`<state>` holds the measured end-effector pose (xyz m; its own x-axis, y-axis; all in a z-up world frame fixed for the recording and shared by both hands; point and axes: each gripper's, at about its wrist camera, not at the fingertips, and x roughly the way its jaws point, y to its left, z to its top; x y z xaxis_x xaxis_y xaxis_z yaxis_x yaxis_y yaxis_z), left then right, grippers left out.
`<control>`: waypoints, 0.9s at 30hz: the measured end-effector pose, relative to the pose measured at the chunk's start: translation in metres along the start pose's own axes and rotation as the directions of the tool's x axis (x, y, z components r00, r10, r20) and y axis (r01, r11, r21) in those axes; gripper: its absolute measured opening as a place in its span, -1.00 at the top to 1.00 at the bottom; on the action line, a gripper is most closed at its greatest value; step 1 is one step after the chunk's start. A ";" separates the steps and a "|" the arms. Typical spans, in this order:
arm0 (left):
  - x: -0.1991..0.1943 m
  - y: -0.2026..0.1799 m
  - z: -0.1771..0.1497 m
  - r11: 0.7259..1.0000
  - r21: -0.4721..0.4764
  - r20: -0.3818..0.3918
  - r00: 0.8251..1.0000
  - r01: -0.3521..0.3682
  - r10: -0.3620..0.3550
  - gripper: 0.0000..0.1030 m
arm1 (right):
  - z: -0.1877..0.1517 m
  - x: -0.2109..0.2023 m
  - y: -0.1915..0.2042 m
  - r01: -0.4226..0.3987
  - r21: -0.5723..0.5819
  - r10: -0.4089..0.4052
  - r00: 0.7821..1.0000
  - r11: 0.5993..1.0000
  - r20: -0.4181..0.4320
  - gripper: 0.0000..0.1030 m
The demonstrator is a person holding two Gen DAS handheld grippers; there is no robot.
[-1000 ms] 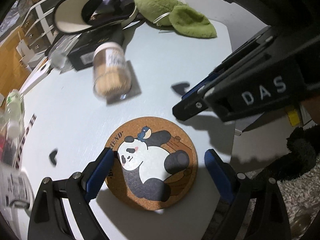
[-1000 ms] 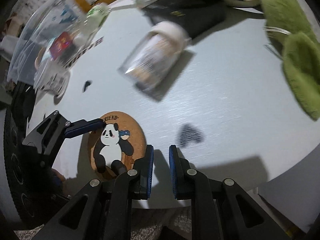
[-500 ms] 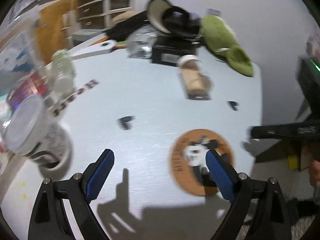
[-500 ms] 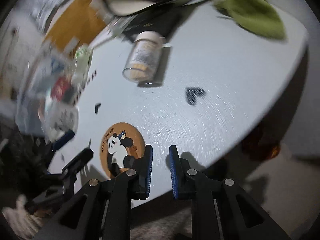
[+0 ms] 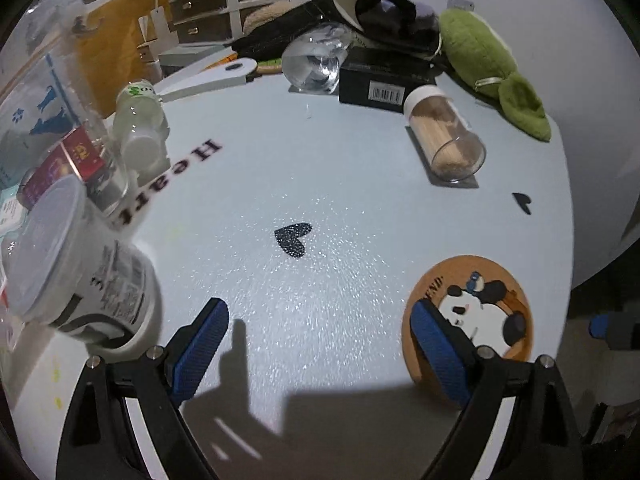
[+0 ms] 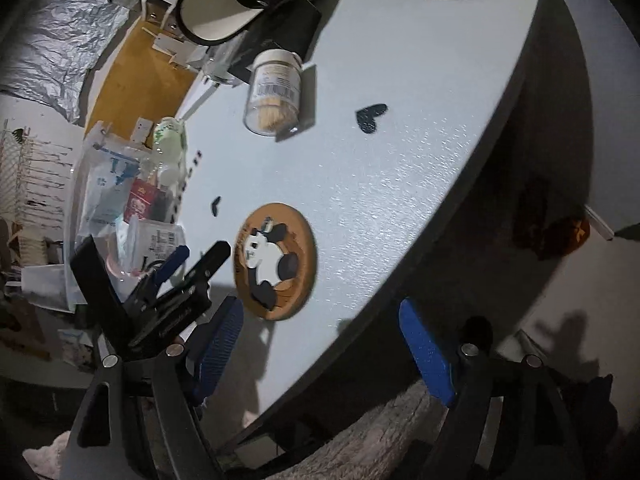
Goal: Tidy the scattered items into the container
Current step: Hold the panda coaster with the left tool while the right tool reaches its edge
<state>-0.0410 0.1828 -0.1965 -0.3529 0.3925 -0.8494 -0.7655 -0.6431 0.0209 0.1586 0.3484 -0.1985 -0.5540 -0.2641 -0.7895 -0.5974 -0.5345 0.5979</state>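
Note:
A round cork panda coaster (image 5: 476, 312) lies flat near the table's front edge; it also shows in the right wrist view (image 6: 276, 260). My left gripper (image 5: 320, 348) is open and empty, its right finger (image 5: 440, 356) over the coaster's left edge. My right gripper (image 6: 320, 356) is open and empty, held past the table edge, just off the coaster. A toothpick jar (image 5: 444, 136) lies on its side farther back. A clear container (image 5: 48, 128) with packets stands at the left, a white tub (image 5: 76, 268) in front of it.
A green plush (image 5: 488, 64), slippers (image 5: 372, 4), a black box (image 5: 384, 80) and a glass (image 5: 316, 60) crowd the table's back. A white bottle (image 5: 140, 128) lies by the container. The table edge (image 6: 460, 200) drops to the floor on the right.
My left gripper swung left off the coaster, which had lain between its fingers. My right gripper pulled back from the table and opened wide.

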 end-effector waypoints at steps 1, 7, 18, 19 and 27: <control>0.000 0.000 0.000 1.000 -0.001 -0.002 1.000 0.001 -0.001 -0.80 | 0.000 0.002 -0.002 0.001 0.006 -0.001 1.000 1.000 -0.003 -0.56; 0.002 0.000 -0.003 1.000 -0.004 -0.016 1.000 0.008 -0.008 -0.80 | 0.003 0.015 -0.012 -0.003 0.042 0.004 0.999 0.999 -0.037 -0.56; -0.003 -0.019 -0.013 0.998 0.031 -0.020 0.998 0.056 -0.056 -0.80 | 0.001 0.030 -0.014 -0.039 0.057 0.042 0.997 0.998 -0.058 -0.56; -0.003 -0.022 -0.013 0.997 0.043 -0.019 0.998 0.059 -0.058 -0.80 | 0.002 0.030 -0.014 -0.038 0.057 0.041 0.998 0.998 -0.055 -0.56; -0.003 -0.036 -0.010 0.992 0.094 -0.028 0.996 0.083 -0.081 -0.80 | 0.009 0.029 -0.020 -0.016 0.067 0.017 1.000 0.998 -0.025 -0.56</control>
<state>-0.0063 0.1981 -0.1999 -0.2745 0.4248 -0.8627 -0.8395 -0.5434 -0.0004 0.1492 0.3591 -0.2321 -0.5498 -0.2931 -0.7822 -0.6258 -0.4757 0.6182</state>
